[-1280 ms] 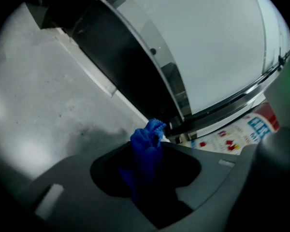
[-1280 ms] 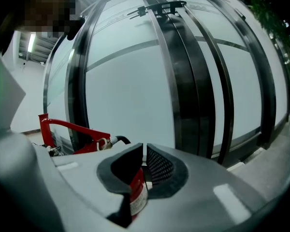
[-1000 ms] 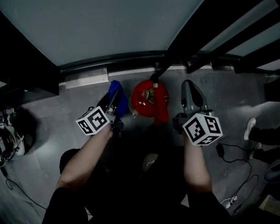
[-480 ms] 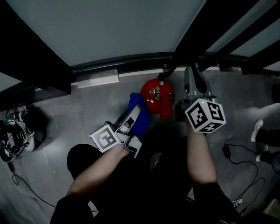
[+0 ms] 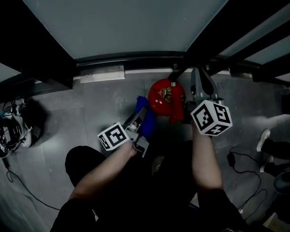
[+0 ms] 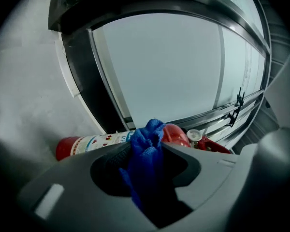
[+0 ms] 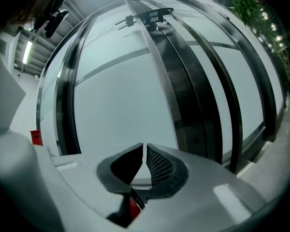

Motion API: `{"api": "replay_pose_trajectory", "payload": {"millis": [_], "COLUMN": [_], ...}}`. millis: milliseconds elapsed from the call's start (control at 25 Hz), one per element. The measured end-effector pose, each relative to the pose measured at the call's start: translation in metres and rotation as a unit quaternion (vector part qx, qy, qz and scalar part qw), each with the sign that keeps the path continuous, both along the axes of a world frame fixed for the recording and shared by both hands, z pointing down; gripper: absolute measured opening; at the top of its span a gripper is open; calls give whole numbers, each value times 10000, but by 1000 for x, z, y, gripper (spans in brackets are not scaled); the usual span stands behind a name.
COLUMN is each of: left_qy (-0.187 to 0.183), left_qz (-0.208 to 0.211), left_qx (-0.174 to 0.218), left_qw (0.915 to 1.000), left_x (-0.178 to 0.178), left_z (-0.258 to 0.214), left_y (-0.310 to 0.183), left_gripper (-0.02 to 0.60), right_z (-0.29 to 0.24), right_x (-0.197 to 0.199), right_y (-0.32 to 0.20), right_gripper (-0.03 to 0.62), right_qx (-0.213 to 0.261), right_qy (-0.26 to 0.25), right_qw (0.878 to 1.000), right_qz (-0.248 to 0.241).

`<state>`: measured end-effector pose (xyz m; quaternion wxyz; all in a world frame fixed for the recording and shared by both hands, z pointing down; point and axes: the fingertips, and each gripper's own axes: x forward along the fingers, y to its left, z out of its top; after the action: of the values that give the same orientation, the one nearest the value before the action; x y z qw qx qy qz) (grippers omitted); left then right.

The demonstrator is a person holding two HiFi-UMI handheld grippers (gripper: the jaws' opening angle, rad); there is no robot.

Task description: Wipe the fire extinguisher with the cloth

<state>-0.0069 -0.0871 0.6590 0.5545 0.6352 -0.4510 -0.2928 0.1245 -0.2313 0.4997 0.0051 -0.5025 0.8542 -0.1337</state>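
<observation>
Fire extinguisher (image 5: 163, 96) stands on the floor (image 5: 101, 105), close to the foot of the glass wall (image 5: 125, 18). Seen from above, mostly its red top and valve show.

It sits directly ahead of the left gripper (image 5: 139, 120), just past the jaw tips. In the left gripper view its long axis runs crosswise to the jaws, base off to the gripper's left and gauge and head to its right.

Blue cloth (image 6: 147, 149) is clamped between the left gripper's jaws, a bunched tuft sticking out beyond the tips toward the cylinder. The tuft overlaps the red body in that view. Whether it is touching or just short cannot be told.

Right gripper (image 7: 144, 151) has its jaws together with only a hairline slit and nothing between the tips. The extinguisher lies to its left, close alongside. A red sliver shows low under the jaws, too small to identify.

Judgement: the left gripper is the working one. Since the cylinder lies across its jaws, a wipe calls for travel sideways along that axis, cloth pressed forward.
</observation>
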Motion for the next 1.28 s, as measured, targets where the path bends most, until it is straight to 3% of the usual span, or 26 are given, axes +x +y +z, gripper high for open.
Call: {"api": "replay_pose_trajectory", "payload": {"millis": [120, 360, 640, 840, 1000, 1280], "left_qy": [-200, 91, 208, -462, -316, -444], "left_qz": [151, -92, -425, -407, -485, -423], "left_qx": [-145, -454, -1003, -1445, -1473, -1394], "left_qw": [9996, 9989, 9938, 9876, 9874, 9883], "left_x": [0, -3, -7, -4, -3, -12], "left_z": [16, 50, 99, 134, 150, 173], "left_y": [0, -5, -6, 0, 0, -10], "left_gripper": [156, 157, 156, 158, 156, 158], "right_z": [5, -1, 13, 23, 31, 42], "right_x": [1, 17, 14, 9, 8, 12], "right_y": [3, 4, 8, 13, 15, 20], "right_gripper": [26, 26, 26, 26, 26, 26], "right_qx": [-32, -5, -237, -333, -421, -585], "right_qy": [-53, -177, 52, 148, 159, 205], "right_qw": [10000, 9996, 9996, 9993, 9990, 9980], "right_qz": [-7, 240, 146, 64, 73, 152]}}
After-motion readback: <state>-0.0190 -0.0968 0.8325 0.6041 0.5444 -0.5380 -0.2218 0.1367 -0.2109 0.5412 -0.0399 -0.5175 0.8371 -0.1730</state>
